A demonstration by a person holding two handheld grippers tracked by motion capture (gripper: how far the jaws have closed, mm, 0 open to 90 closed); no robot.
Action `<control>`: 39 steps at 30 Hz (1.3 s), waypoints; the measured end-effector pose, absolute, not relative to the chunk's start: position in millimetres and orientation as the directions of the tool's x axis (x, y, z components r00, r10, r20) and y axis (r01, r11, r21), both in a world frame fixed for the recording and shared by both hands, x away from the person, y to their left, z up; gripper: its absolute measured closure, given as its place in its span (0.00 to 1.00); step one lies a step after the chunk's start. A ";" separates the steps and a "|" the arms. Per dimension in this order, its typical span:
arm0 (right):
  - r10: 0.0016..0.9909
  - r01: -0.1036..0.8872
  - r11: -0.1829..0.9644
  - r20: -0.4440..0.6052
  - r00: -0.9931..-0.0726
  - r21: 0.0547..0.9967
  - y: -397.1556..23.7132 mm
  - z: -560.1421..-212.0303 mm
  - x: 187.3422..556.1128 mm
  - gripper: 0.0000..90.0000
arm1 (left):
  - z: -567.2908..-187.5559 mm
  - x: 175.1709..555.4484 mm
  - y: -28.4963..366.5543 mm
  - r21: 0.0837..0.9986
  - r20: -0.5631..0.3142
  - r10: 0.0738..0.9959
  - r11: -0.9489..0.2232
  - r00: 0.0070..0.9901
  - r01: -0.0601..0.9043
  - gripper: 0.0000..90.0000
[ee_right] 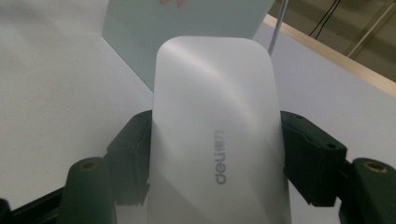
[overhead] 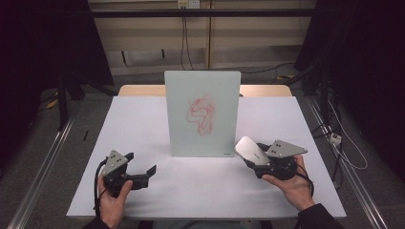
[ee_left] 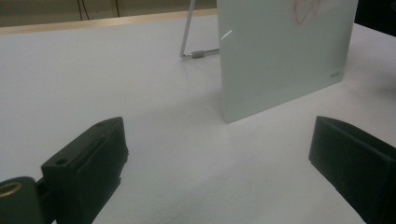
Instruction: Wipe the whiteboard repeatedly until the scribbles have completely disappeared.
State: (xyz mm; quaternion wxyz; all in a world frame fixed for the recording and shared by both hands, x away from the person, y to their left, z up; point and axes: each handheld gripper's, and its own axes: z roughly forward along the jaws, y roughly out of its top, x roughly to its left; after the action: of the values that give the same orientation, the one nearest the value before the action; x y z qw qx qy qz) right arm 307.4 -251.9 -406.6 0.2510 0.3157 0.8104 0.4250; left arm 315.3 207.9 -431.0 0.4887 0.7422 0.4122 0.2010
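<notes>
A pale green glass board (overhead: 202,113) with red scribbles stands upright on a wire stand at the middle of the white table (overhead: 143,119). My right gripper (overhead: 252,155) is shut on a silver-white eraser block (overhead: 249,149), held just off the board's lower right corner. In the right gripper view the eraser (ee_right: 217,135) bears a grey logo and sits between both black jaws, with the board (ee_right: 187,28) behind it. My left gripper (overhead: 142,167) rests at the front left, open, nothing between its jaws. The board's lower corner (ee_left: 280,60) stands ahead of the left gripper (ee_left: 217,158).
A wooden strip (overhead: 138,90) runs along the table's far edge behind the board. Cables (overhead: 336,143) lie on the floor at the right, and a metal rail (overhead: 43,167) runs along the left side. The board's wire stand (ee_left: 196,46) props it from behind.
</notes>
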 end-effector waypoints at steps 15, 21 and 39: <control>0.658 0.126 0.487 -0.267 -0.704 0.864 -210.0 -394.2 312.2 0.35 | -431.2 315.1 208.1 0.885 -0.100 0.804 -0.197 0.587 0.421 0.05; 0.650 0.104 0.515 -0.308 -0.695 0.851 -197.5 -390.3 321.8 0.35 | -430.2 314.5 207.9 0.889 -0.105 0.797 -0.192 0.594 0.415 0.05; 0.622 0.004 0.562 -0.420 -0.661 0.827 -161.7 -370.0 350.4 0.35 | -430.2 313.5 206.3 0.884 -0.105 0.785 -0.207 0.610 0.419 0.05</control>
State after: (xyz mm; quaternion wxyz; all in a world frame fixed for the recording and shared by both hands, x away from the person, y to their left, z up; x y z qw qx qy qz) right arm 350.4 -161.7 -370.0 0.3631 0.1944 0.8056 0.4258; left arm 313.5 206.3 -430.2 0.4866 0.7538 0.3994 0.1883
